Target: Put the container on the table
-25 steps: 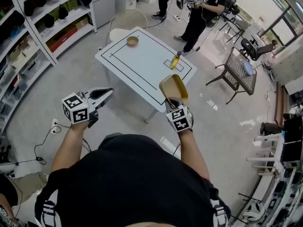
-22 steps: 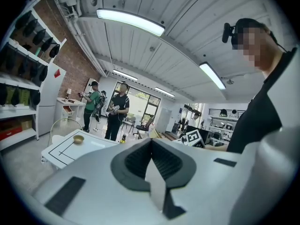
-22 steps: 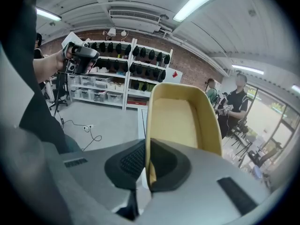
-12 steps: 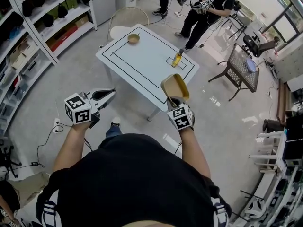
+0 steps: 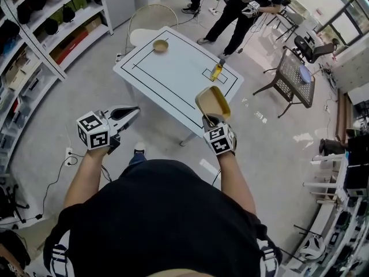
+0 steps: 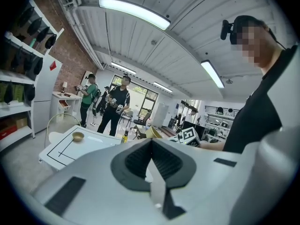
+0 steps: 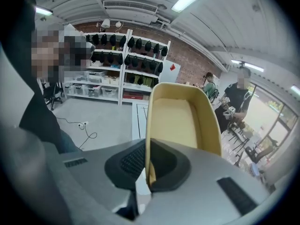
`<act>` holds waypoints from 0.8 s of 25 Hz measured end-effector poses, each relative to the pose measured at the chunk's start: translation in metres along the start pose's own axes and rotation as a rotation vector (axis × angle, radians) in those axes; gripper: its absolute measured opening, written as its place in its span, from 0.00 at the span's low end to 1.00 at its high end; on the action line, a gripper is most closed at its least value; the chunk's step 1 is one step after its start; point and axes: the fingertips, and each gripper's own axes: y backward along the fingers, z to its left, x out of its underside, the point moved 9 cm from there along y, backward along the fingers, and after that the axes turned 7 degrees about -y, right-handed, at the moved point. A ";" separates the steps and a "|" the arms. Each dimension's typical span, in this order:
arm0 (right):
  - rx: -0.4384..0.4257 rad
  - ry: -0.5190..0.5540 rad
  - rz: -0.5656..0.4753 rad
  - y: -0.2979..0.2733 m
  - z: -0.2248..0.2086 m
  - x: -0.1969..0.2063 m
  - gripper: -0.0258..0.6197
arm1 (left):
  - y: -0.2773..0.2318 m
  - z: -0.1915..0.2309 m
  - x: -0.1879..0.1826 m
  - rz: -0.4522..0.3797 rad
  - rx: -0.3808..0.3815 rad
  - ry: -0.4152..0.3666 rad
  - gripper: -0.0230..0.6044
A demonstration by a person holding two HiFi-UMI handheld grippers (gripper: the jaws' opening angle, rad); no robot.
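Placement is judged to turn on one relation: the table (image 5: 173, 74) lies at about eleven o'clock from the right gripper (image 5: 209, 119), and in the head view its near edge is overlapped by the container (image 5: 212, 104), though it cannot be told whether that edge has been reached. The container, a pale yellow oblong tub, is held in the air by the right gripper, whose jaws are clamped on one side wall at the near end. Its long axis is carried along the jaws toward twelve o'clock, with the open side tilted up. Nothing is seen inside it. The left gripper (image 5: 134, 112) is held at nine o'clock of the right one, jaws pressed together with nothing between them, and it is judged the farther of the two from the table. On the table, a small bowl (image 5: 160, 45) is set at the far twelve o'clock corner, its contents too small to tell, and a bottle (image 5: 216, 72) is stood at the one o'clock edge. A forward carry and a lowering onto the bare middle, clear of the bottle, are judged to be needed.
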 end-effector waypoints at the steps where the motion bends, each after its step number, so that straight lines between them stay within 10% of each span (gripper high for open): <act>1: 0.001 -0.003 -0.002 -0.004 -0.001 -0.004 0.05 | -0.001 0.007 -0.002 0.001 0.002 0.000 0.05; 20: 0.022 -0.066 0.055 -0.072 -0.021 -0.048 0.05 | -0.032 0.116 -0.022 0.026 0.101 0.016 0.05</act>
